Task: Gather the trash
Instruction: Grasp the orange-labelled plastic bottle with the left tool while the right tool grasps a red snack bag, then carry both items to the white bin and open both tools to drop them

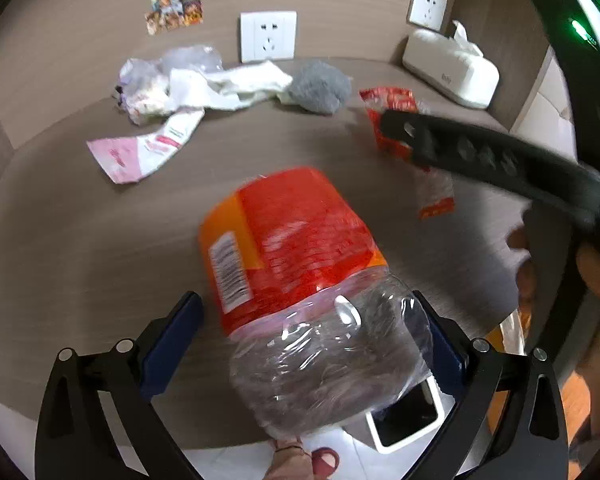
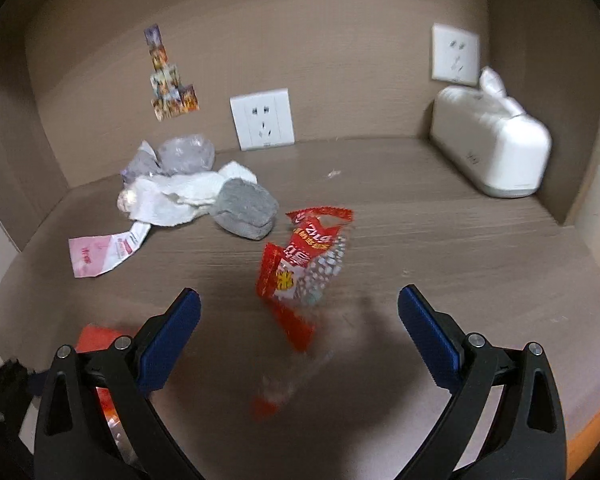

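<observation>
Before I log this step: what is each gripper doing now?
Left gripper: open, plastic bottle between its jaws, apparently not clamped.
Right gripper: open, empty, above the red snack wrapper.

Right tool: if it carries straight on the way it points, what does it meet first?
Most likely the red snack wrapper, lying between the open right tool's fingers and just ahead; depth is blurred.

**What you cannot make out**

Your plastic bottle (image 1: 300, 292) hides part of the white bin (image 1: 408, 420) below the worktop edge. The red snack wrapper (image 2: 300, 264) is motion-blurred, its print unreadable. Your right tongs' arm (image 1: 492, 156) covers that wrapper's middle.
</observation>
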